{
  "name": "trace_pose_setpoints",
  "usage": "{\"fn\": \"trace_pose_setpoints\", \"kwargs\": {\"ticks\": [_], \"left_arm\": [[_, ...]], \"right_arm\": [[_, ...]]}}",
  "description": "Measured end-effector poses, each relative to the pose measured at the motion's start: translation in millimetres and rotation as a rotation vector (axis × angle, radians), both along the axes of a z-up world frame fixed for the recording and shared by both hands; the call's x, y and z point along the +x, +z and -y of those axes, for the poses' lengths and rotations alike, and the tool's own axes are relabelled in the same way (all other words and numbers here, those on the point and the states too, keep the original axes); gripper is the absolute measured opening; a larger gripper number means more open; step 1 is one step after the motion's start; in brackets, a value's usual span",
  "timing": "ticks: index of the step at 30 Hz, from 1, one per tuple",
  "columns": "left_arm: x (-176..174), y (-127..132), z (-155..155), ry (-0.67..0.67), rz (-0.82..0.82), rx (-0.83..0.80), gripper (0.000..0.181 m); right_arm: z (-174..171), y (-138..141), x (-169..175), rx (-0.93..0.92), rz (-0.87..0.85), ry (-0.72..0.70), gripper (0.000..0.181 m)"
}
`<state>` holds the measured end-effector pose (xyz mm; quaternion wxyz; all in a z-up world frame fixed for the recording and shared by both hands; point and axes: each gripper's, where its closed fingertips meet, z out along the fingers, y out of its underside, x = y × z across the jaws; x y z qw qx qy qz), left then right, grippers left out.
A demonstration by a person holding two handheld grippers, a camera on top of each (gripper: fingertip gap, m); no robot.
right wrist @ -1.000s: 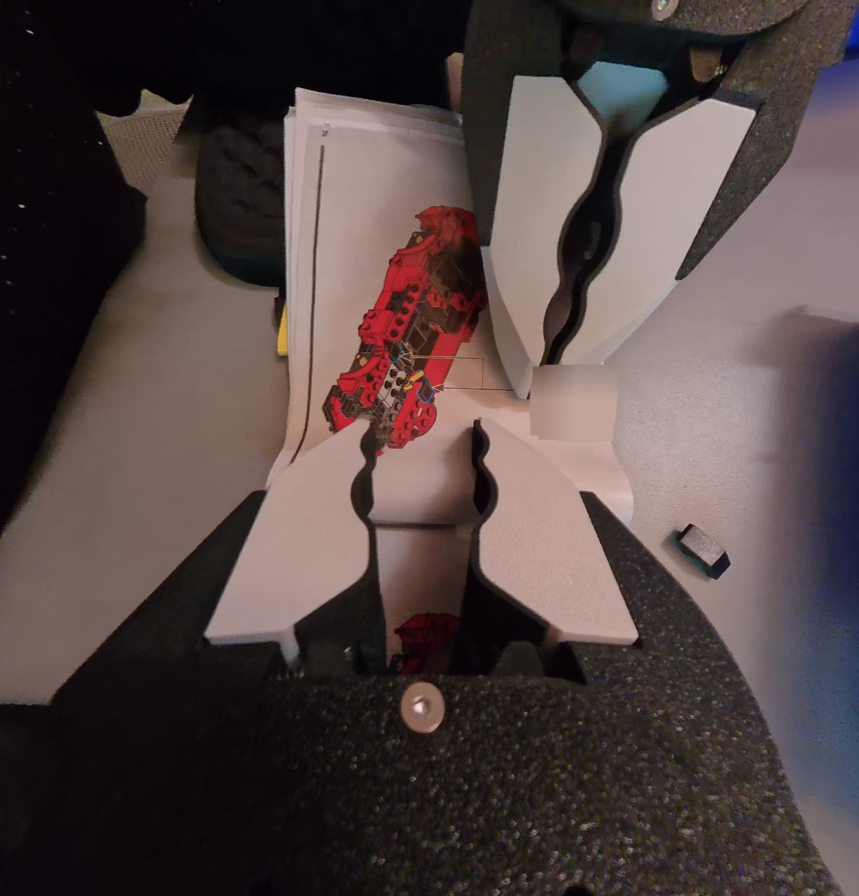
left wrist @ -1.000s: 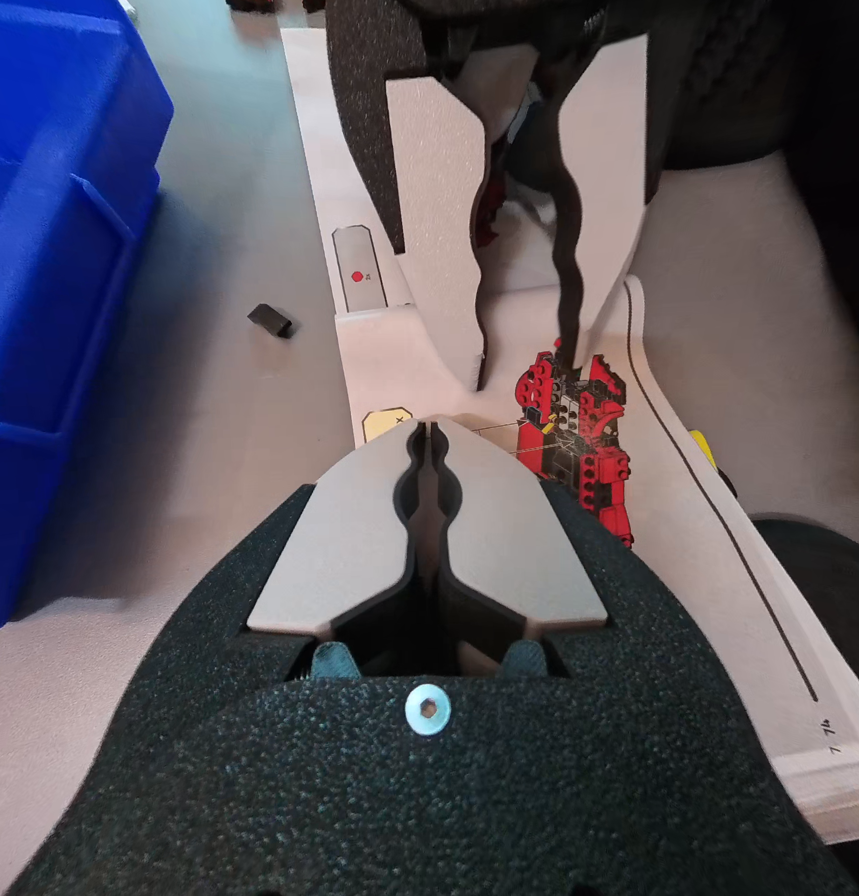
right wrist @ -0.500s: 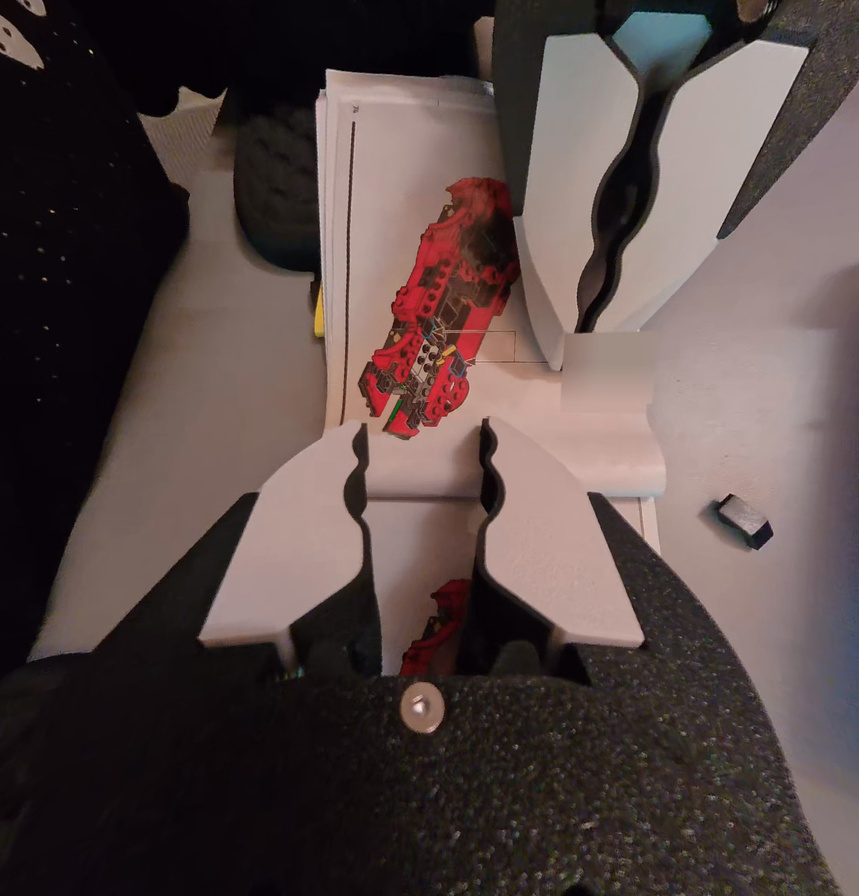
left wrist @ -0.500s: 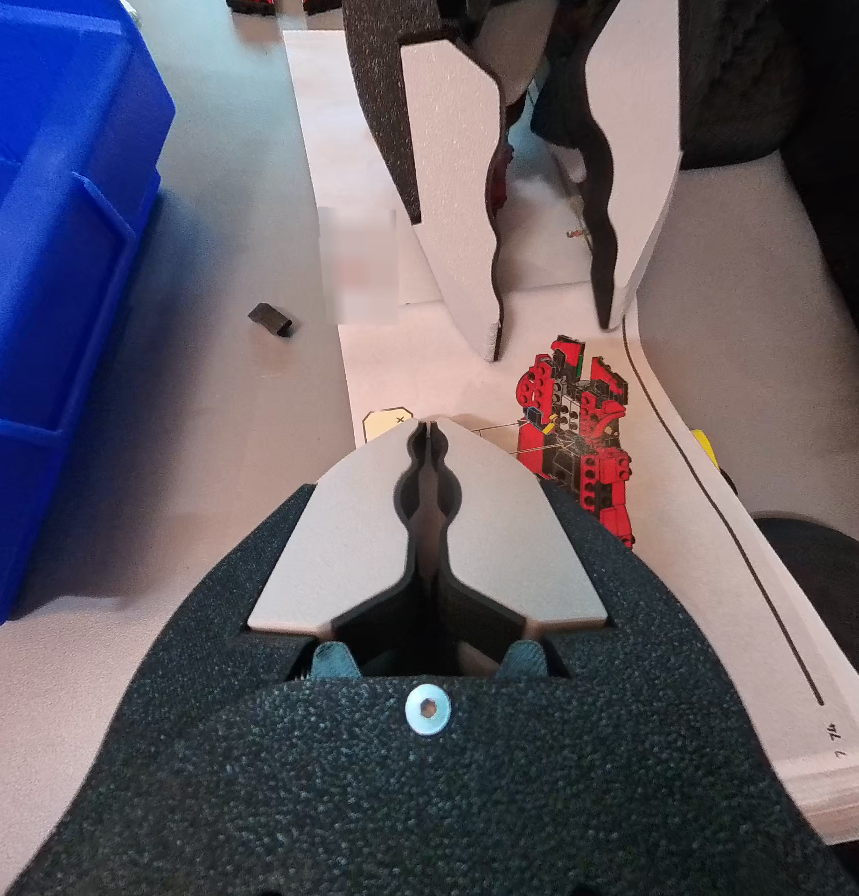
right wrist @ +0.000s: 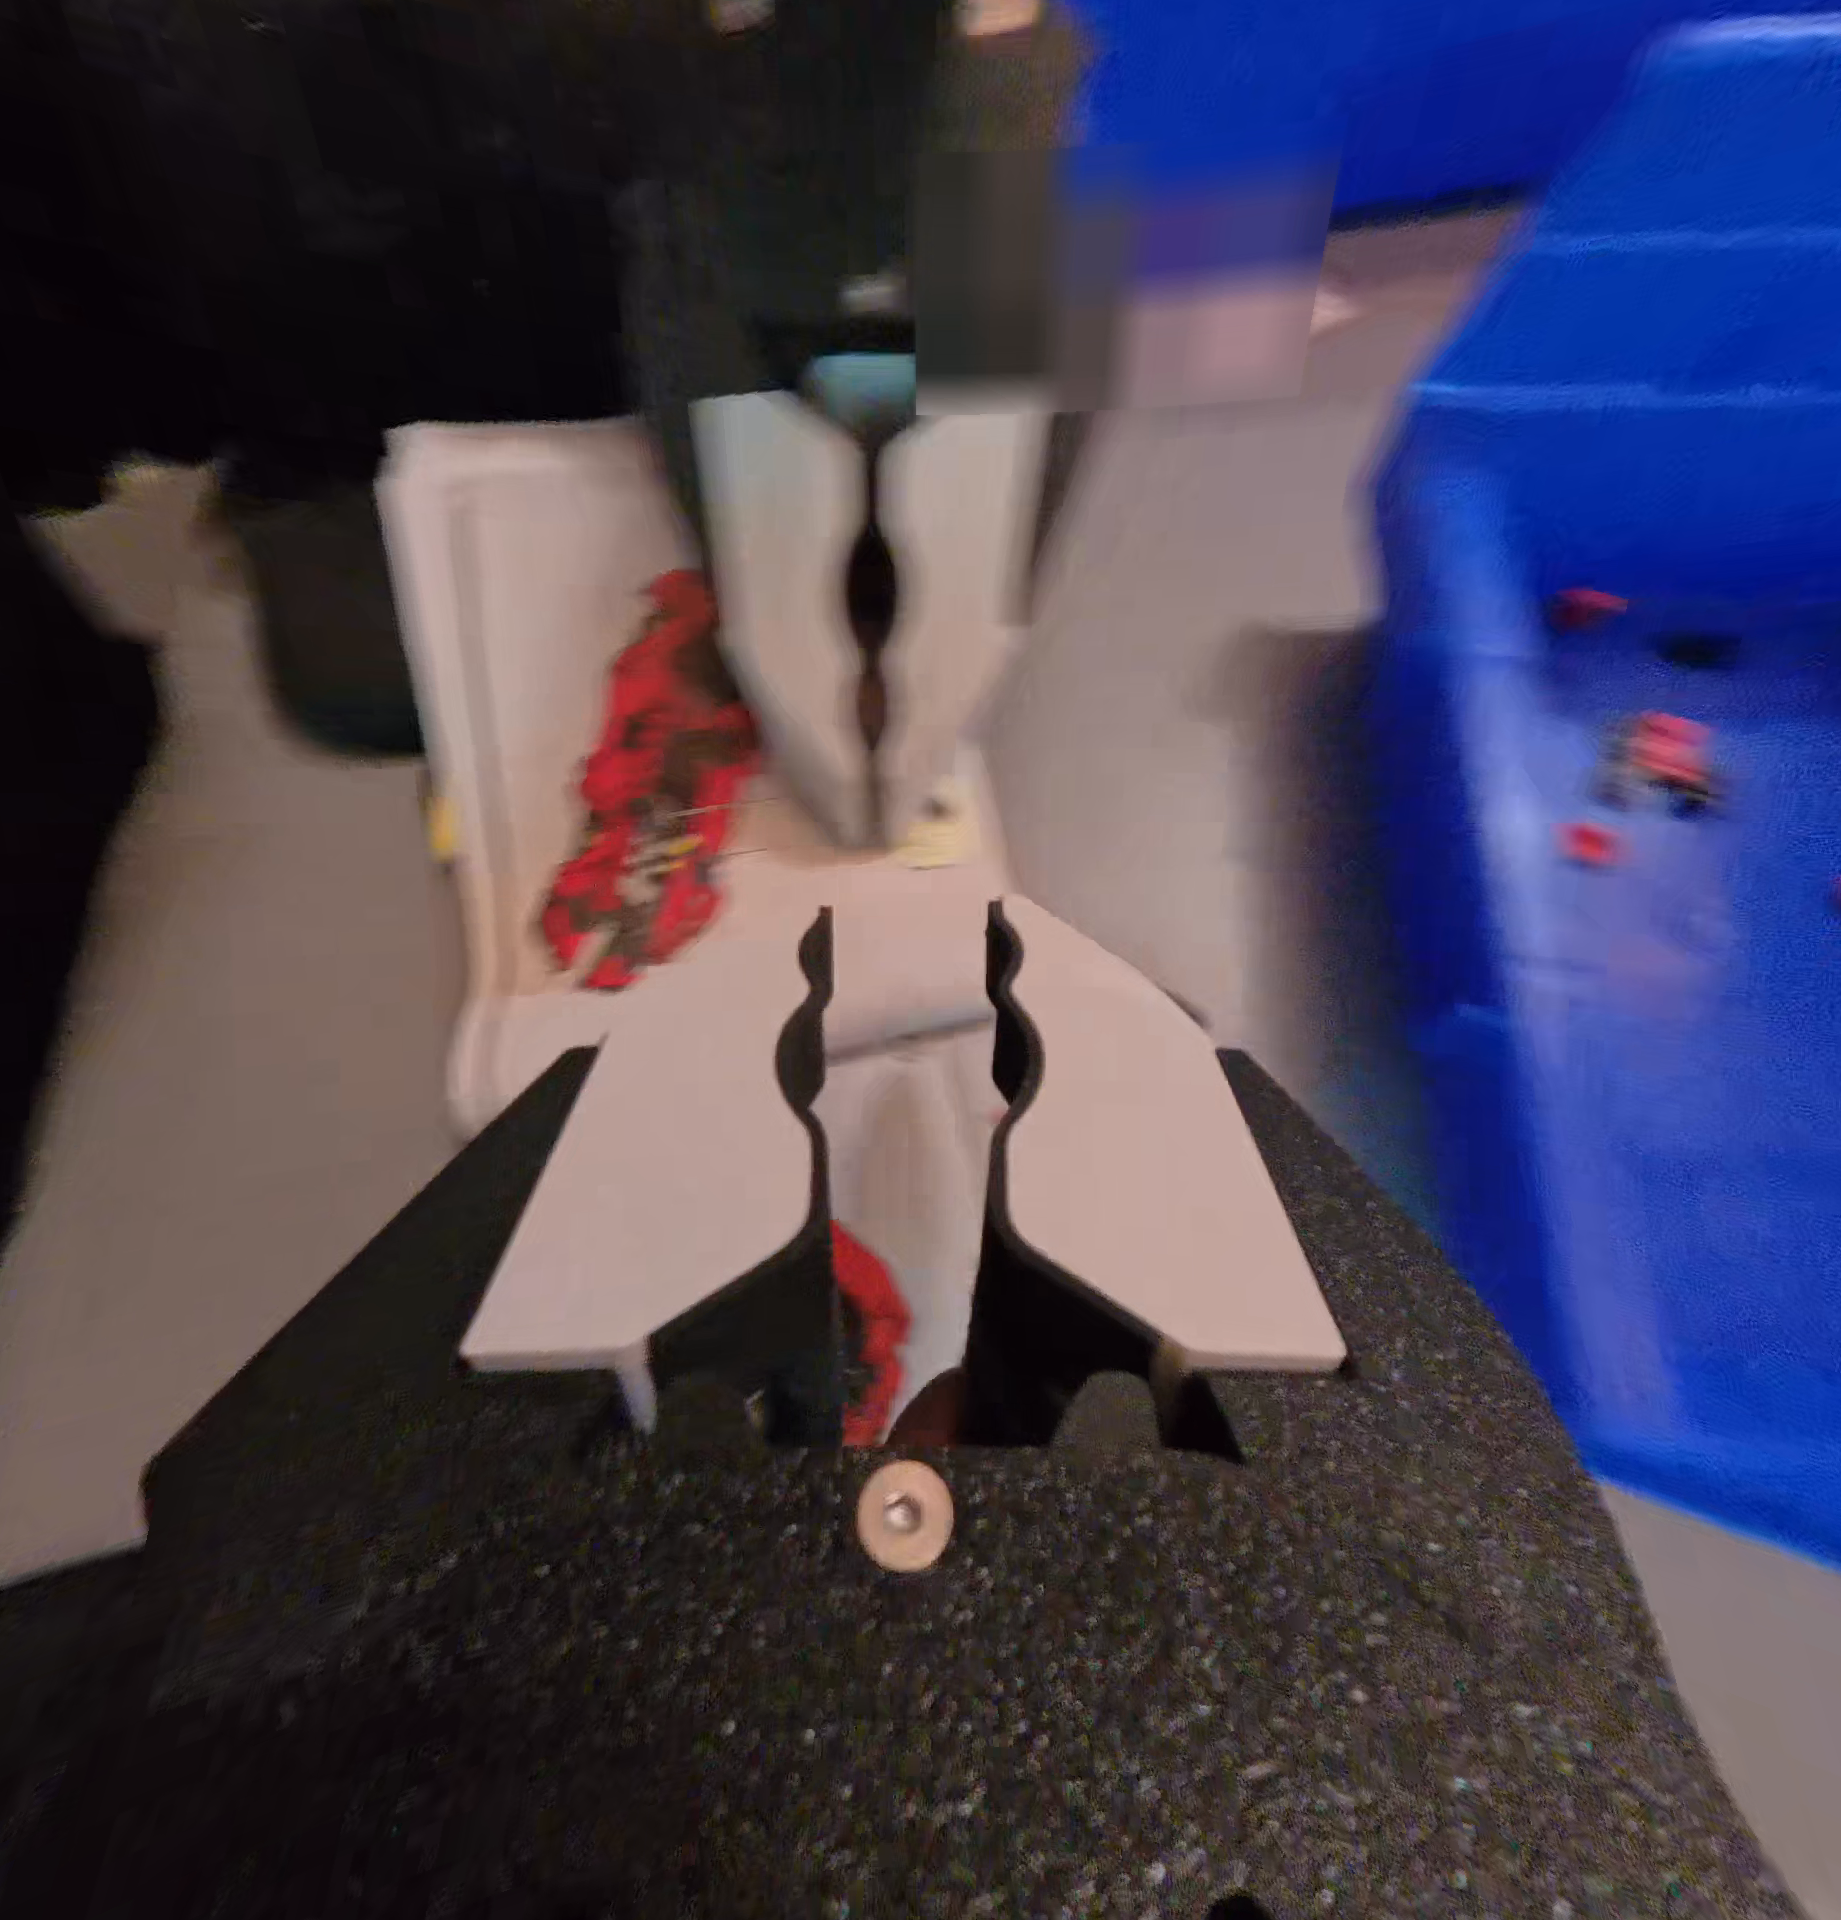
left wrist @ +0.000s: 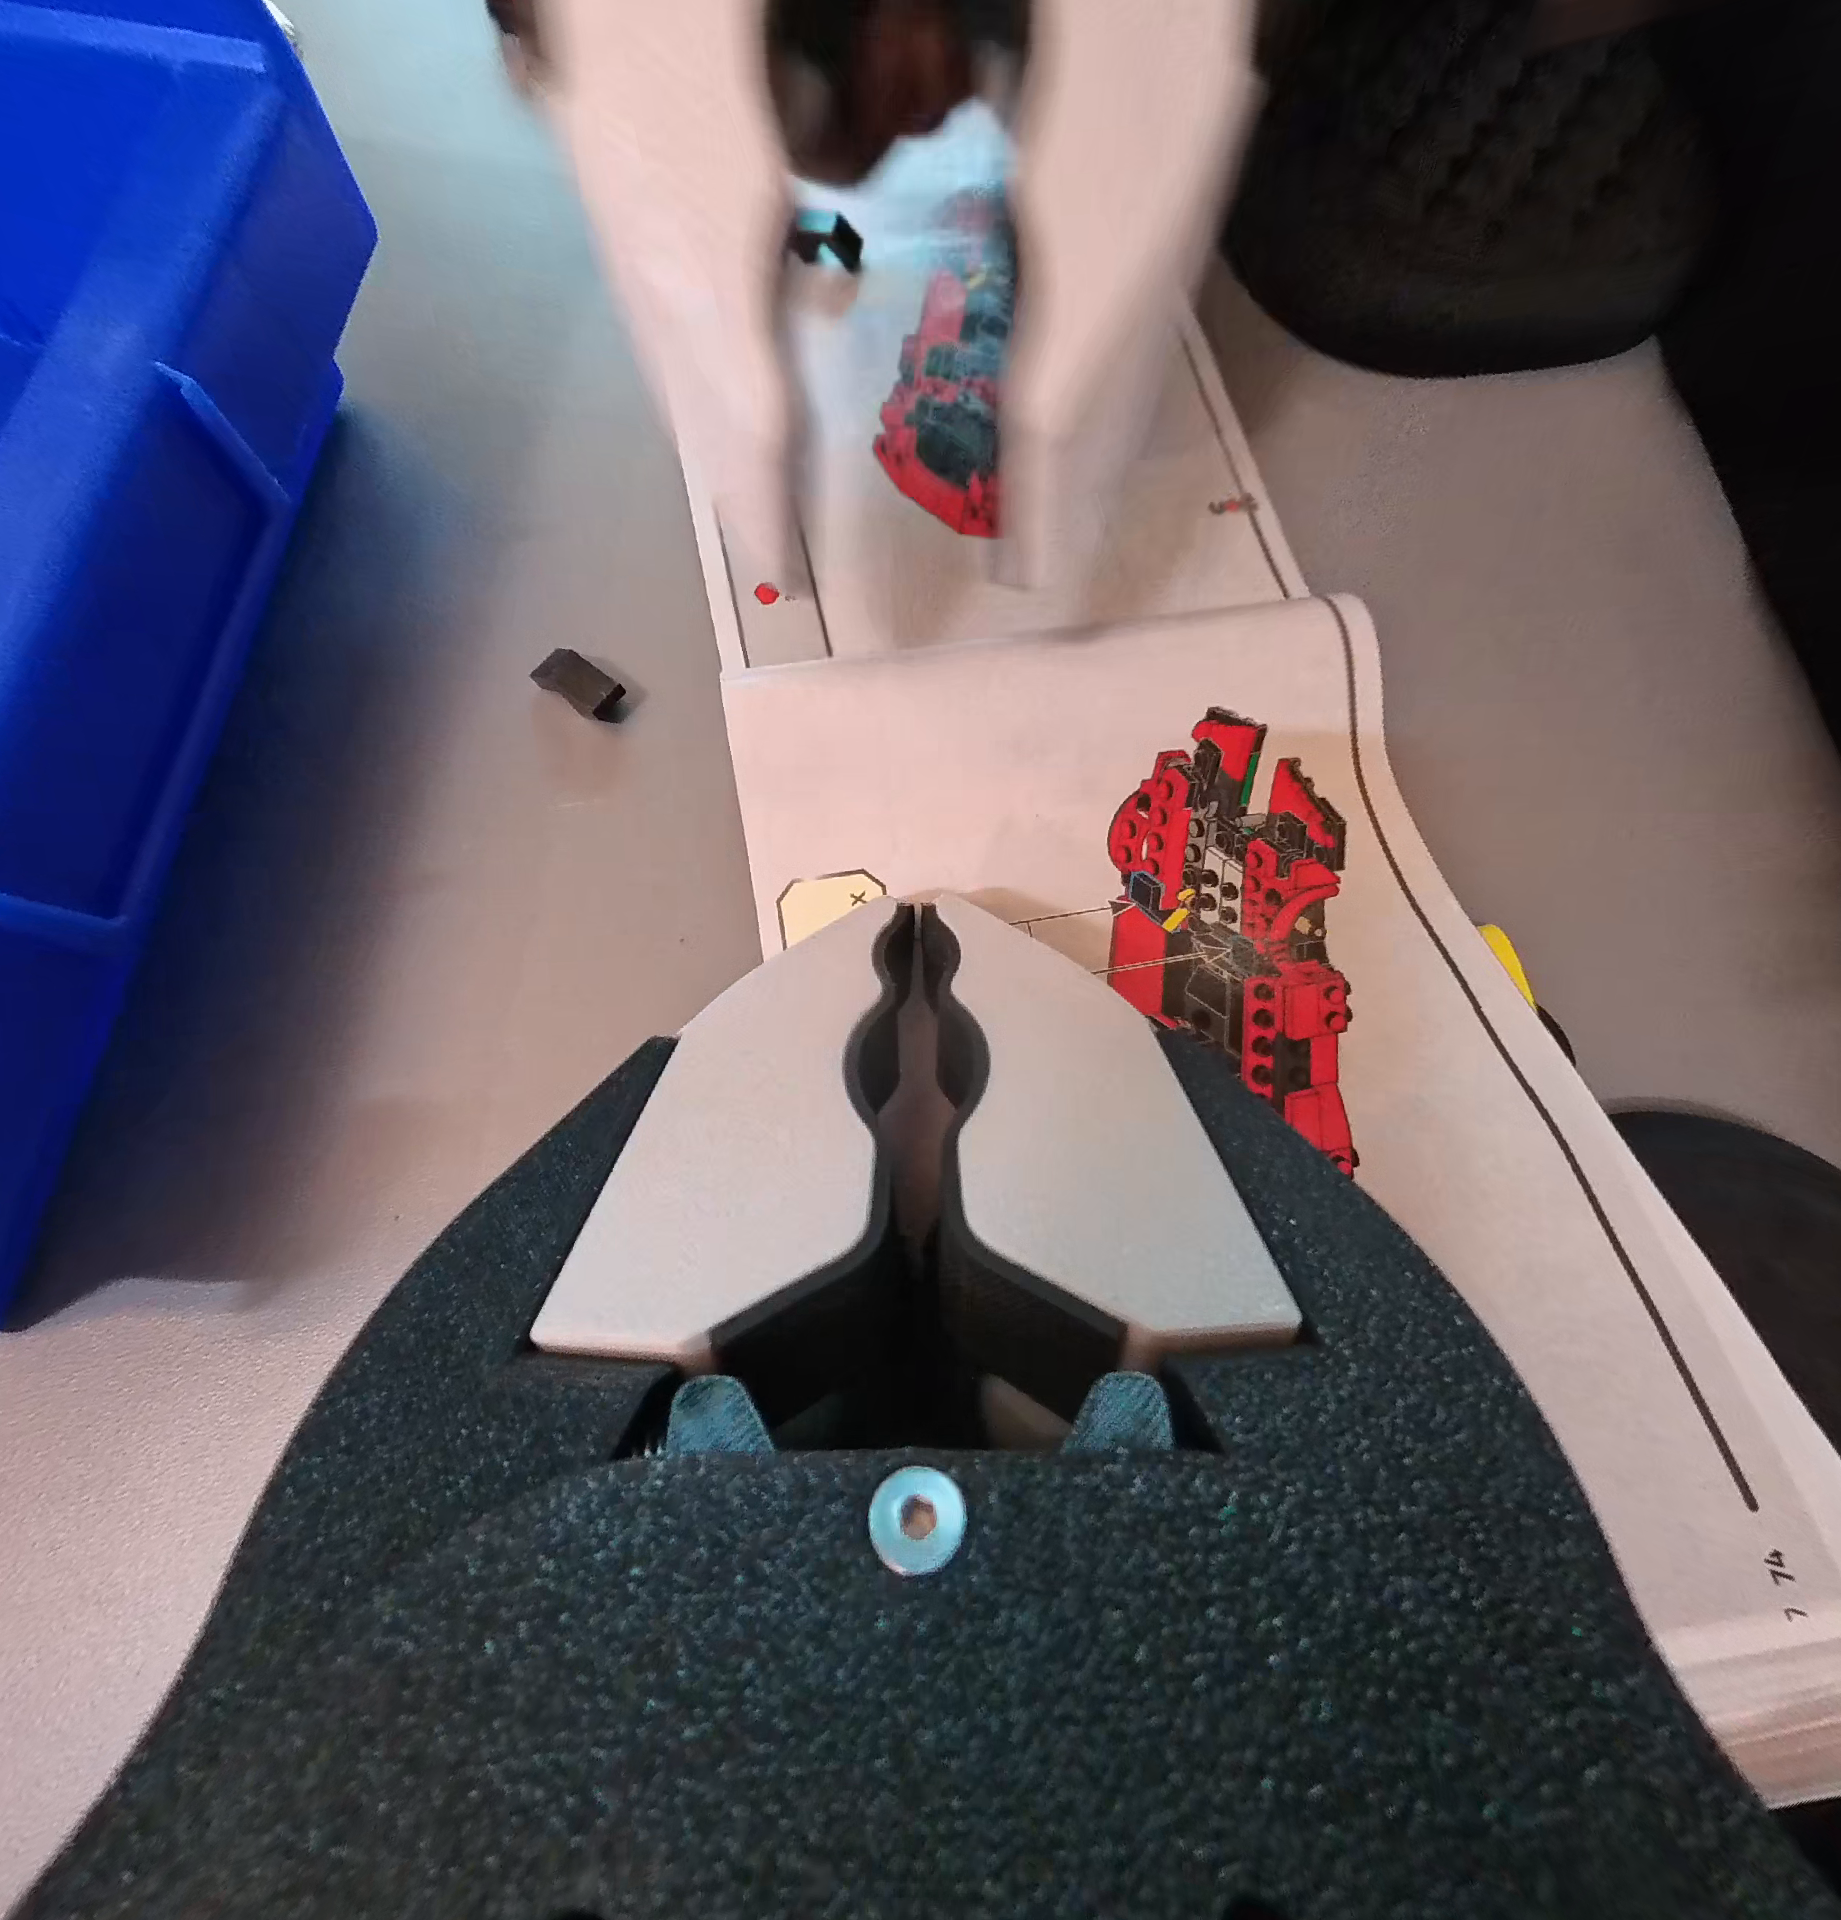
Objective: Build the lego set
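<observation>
The open instruction booklet [left wrist: 947, 769] lies on the grey table, with a printed red car [left wrist: 1238, 935] on the near page. My left gripper [left wrist: 916, 909] is shut with its tips resting on that page; nothing shows between the jaws. My right gripper [left wrist: 905, 566] is motion-blurred above the far page, open and empty. In the right wrist view the right gripper [right wrist: 908, 914] is open over the booklet's fold [right wrist: 542, 623], and the left gripper [right wrist: 874, 821] faces it, shut. A small black piece [left wrist: 578, 684] lies on the table left of the booklet.
A blue bin [left wrist: 116, 520] stands at the left; in the right wrist view the blue bin [right wrist: 1622, 831] holds several small red pieces. Another black piece [left wrist: 825, 237] lies on the far page. Black rubber tyres [left wrist: 1467, 208] sit beside the booklet. A yellow piece [left wrist: 1508, 961] peeks from under it. My hands' fingertips stand some 6 cm from each other.
My right gripper has lifted and drawn back from the page fold, moving fast and blurred; its view has swung toward the blue bin. My left gripper has stayed shut on the page.
</observation>
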<state>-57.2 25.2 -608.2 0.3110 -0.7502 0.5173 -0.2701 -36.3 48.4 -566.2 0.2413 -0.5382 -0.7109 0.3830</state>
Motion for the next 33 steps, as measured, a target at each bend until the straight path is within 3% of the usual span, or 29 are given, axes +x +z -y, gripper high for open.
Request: {"fn": "trace_pose_setpoints", "kwargs": {"ticks": [2,9,15,18,25,30,33], "left_arm": [[0.0,0.1,0.1,0.0,0.001,0.0,0.001],[-0.1,0.3,0.0,-0.001,0.001,0.001,0.001],[-0.2,0.4,0.0,-0.001,0.002,0.0,0.001],[-0.2,0.4,0.0,-0.001,0.002,0.0,0.001],[-0.2,0.4,0.0,0.0,0.002,0.0,0.001],[-0.2,0.5,-0.1,0.0,0.002,-0.001,0.001],[-0.2,0.5,0.0,0.001,0.002,-0.001,0.001]], "right_arm": [[-27.8,-6.9,-1.8,0.073,0.065,-0.08,0.027],[-51.5,-37.7,-7.3,0.373,0.267,0.031,0.021],[-51.0,-43.9,-10.6,0.341,0.297,0.068,0.021],[-53.2,-45.7,-9.7,0.329,0.305,0.065,0.009],[-49.3,-35.6,-1.8,0.292,0.222,0.046,0.009],[-49.8,-13.1,23.6,0.245,0.172,-0.048,0.009],[-56.2,0.7,58.4,0.236,0.172,-0.146,0.009]]}}
